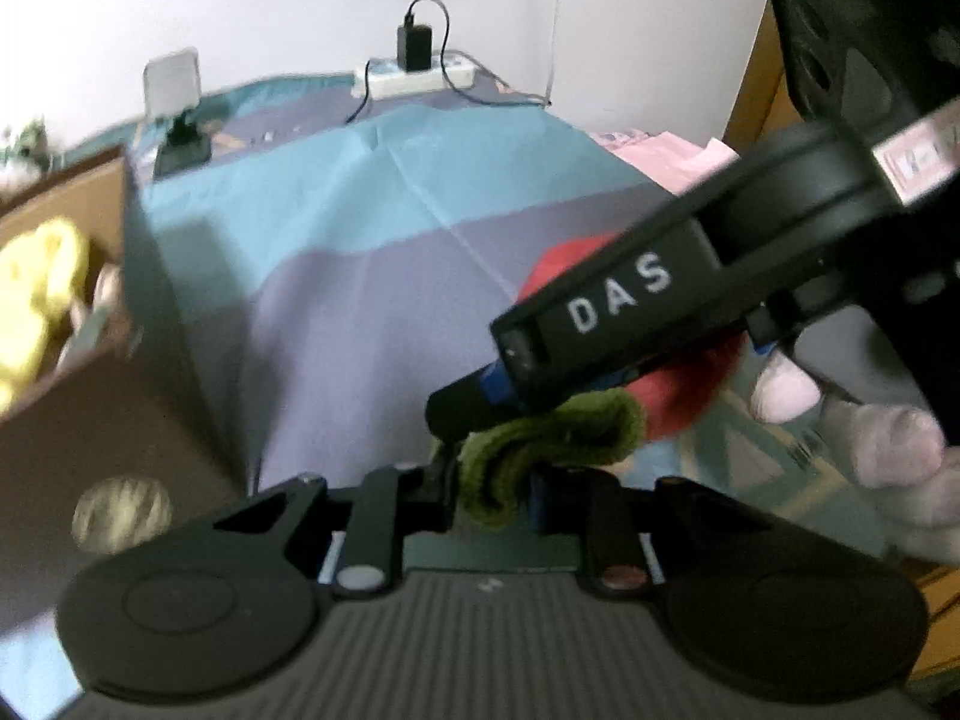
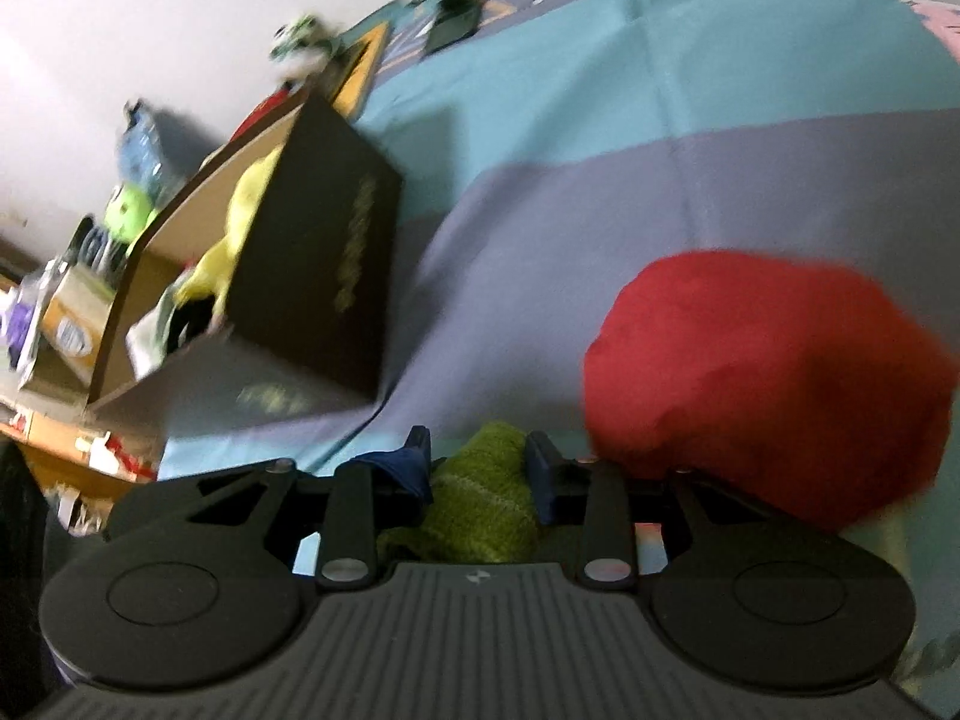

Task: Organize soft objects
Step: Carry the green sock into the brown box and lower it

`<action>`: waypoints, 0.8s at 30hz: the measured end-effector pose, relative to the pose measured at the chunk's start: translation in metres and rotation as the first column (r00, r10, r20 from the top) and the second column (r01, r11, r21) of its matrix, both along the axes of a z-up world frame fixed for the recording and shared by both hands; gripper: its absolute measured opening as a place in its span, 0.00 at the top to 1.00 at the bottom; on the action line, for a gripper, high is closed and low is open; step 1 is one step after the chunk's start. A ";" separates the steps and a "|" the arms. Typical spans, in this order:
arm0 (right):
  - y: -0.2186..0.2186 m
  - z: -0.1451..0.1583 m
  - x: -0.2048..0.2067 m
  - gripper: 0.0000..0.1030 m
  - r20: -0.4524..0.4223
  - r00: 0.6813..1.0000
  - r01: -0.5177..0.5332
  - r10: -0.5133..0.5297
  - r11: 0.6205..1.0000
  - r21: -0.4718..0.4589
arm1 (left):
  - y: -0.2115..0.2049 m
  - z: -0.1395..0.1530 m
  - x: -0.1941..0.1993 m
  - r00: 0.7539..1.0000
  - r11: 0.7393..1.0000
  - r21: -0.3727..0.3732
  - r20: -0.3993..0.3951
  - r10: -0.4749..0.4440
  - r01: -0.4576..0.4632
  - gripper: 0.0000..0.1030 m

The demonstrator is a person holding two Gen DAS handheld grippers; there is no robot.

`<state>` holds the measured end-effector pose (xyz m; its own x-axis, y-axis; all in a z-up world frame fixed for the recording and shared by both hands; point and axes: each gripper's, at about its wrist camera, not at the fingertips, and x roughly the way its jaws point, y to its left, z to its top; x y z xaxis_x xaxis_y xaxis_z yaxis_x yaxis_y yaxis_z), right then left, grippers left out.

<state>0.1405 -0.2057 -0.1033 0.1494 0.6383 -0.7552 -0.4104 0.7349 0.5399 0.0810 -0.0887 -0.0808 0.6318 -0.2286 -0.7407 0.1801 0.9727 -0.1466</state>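
A plush toy with a red round body and a green fuzzy part is held above the blue and purple cloth. My right gripper is shut on the green part. My left gripper is also shut on the green part, with the red body behind the right gripper's black body. A brown cardboard box stands to the left and holds a yellow soft toy. The box also shows in the left wrist view with the yellow toy inside.
A white power strip with a black charger sits at the far edge by the wall. A small device on a stand is at the back left. Clutter lies beyond the box. Pink fabric lies right.
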 end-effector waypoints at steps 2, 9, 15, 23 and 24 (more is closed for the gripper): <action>0.009 0.000 -0.013 0.82 -0.013 1.000 -0.022 0.022 1.000 0.004 | 0.013 0.000 -0.015 1.000 0.999 -0.043 -0.026 0.009 -0.010 0.78; 0.045 0.018 -0.045 0.82 -0.020 0.996 -0.084 0.085 0.995 0.061 | 0.055 0.020 -0.062 0.998 0.995 -0.076 -0.021 0.057 -0.059 0.79; 0.082 0.066 -0.059 0.81 0.137 0.981 -0.160 0.138 0.974 0.163 | 0.097 0.065 -0.088 0.988 0.991 -0.071 0.096 0.123 -0.116 0.79; 0.131 0.108 -0.049 0.81 0.381 0.918 -0.200 0.108 0.957 0.210 | 0.152 0.104 -0.073 0.953 0.983 -0.068 0.241 0.184 -0.172 0.79; 0.133 0.109 -0.045 0.81 0.393 0.914 -0.194 0.099 0.958 0.211 | 0.157 0.104 -0.067 0.950 0.982 -0.065 0.251 0.187 -0.176 0.79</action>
<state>0.0951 -0.0722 0.0058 0.2810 0.8295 -0.4827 -0.7098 0.5182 0.4772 0.0138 0.0679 0.0233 0.8317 -0.1191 -0.5423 0.0374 0.9865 -0.1594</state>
